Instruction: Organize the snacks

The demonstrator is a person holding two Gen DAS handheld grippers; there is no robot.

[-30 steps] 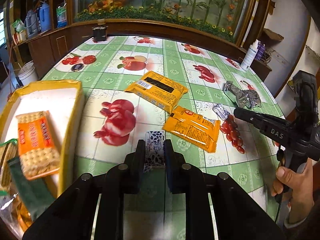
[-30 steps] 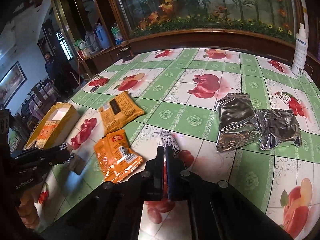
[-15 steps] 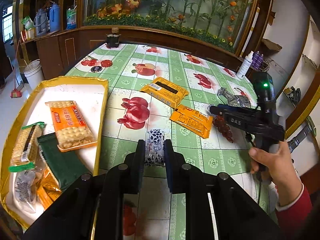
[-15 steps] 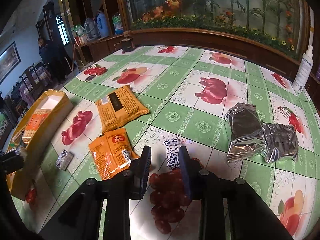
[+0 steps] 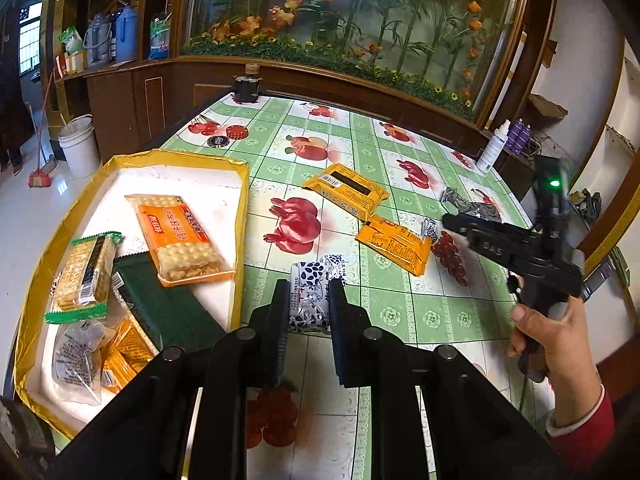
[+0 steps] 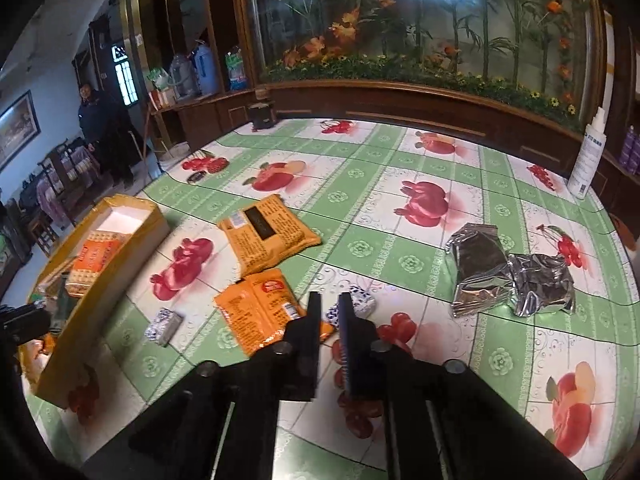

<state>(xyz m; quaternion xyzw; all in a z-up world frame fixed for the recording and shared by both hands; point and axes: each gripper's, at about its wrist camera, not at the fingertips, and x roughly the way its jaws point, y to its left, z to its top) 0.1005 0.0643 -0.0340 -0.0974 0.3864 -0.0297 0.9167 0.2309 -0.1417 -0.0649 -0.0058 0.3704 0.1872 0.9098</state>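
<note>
In the left wrist view, the left gripper [image 5: 308,300] pinches a blue-patterned candy [image 5: 311,294] above the table [image 5: 432,312], right of the yellow tray [image 5: 240,216] of snacks. In the right wrist view, the right gripper [image 6: 329,311] is opening with nothing pinched; a second patterned candy [image 6: 359,300] lies just beyond its tips, beside the orange packet [image 6: 260,308]

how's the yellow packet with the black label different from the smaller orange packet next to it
Size: the yellow packet is clearly bigger than the orange packet.
Look: the yellow packet carries a black strip across dense print; the orange packet is a deeper orange with a round red logo.
Place: the orange packet lies beside a small blue-and-white pack; the yellow packet lies farther from it.
Both lie flat on the tablecloth, outside the box.
</note>
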